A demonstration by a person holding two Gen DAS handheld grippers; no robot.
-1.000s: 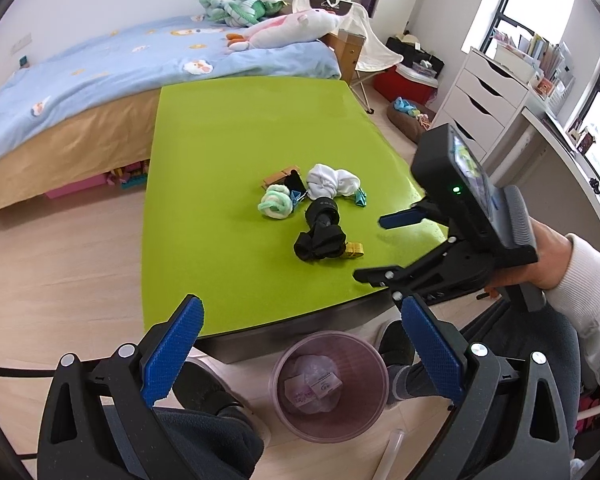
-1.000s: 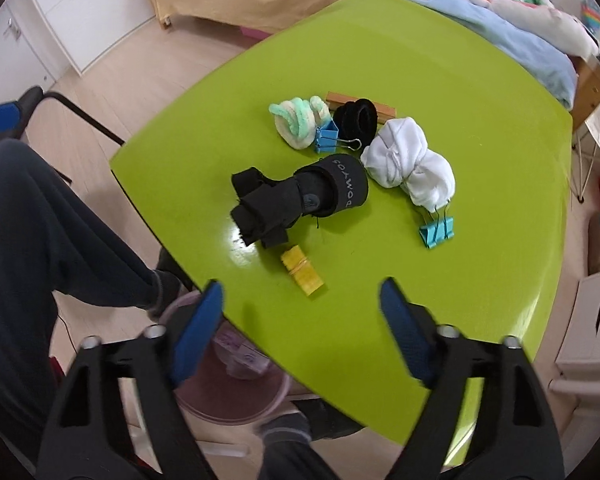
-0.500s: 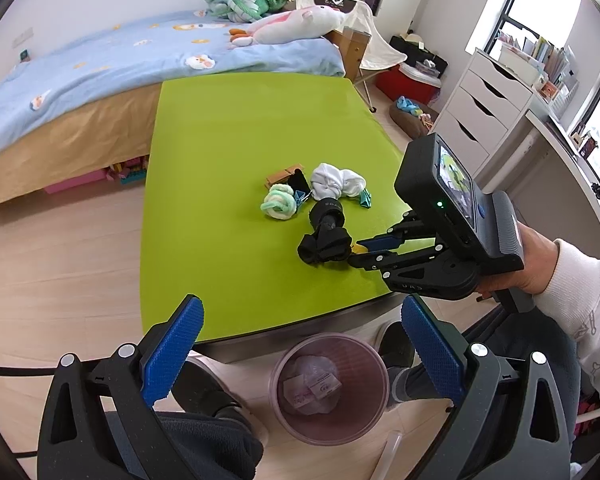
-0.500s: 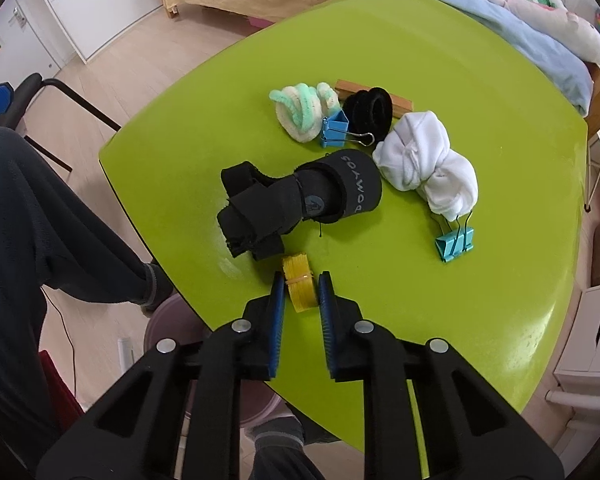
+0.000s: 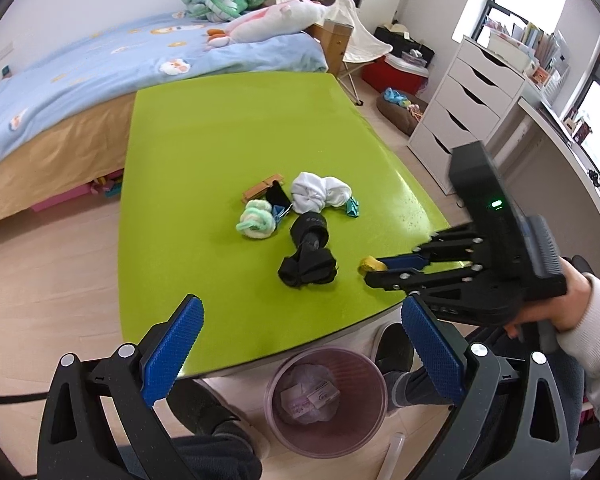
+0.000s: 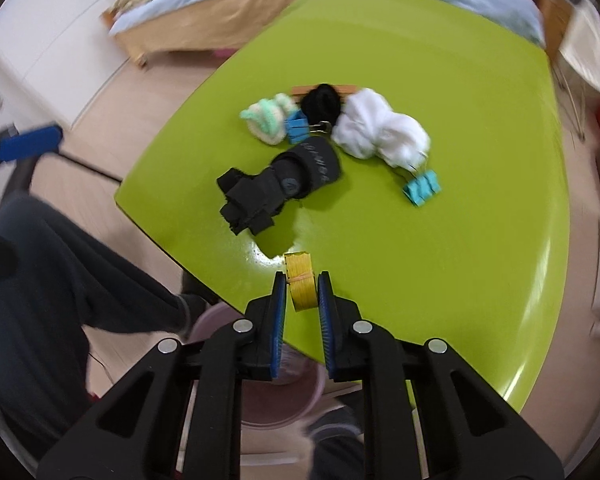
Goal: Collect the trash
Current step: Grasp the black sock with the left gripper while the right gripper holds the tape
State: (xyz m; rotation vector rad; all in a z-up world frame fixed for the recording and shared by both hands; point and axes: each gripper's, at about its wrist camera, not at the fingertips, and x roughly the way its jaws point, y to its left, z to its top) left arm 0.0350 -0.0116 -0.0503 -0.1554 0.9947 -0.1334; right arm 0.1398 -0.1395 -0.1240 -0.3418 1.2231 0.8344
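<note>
My right gripper (image 6: 301, 292) is shut on a small yellow bundle (image 6: 298, 280) and holds it just above the near edge of the green table (image 6: 439, 240). In the left wrist view the same bundle (image 5: 369, 264) sticks out of the right gripper (image 5: 373, 270) at the table's right front. My left gripper (image 5: 300, 344) is open and empty, above the table's front edge. A pink trash bin (image 5: 327, 394) with wrappers inside stands on the floor below it; its rim also shows in the right wrist view (image 6: 260, 412).
On the table lie a black wrist brace (image 5: 307, 252), a white cloth bundle (image 5: 319, 194), a mint sock roll (image 5: 256, 222), blue binder clips (image 6: 421, 188) and a wooden clip (image 5: 262, 188). A bed (image 5: 100, 80) stands behind, white drawers (image 5: 471, 100) at right.
My right gripper went from open to shut on the yellow bundle, lifted it off the table and drew it back toward the near edge. The left gripper barely moved.
</note>
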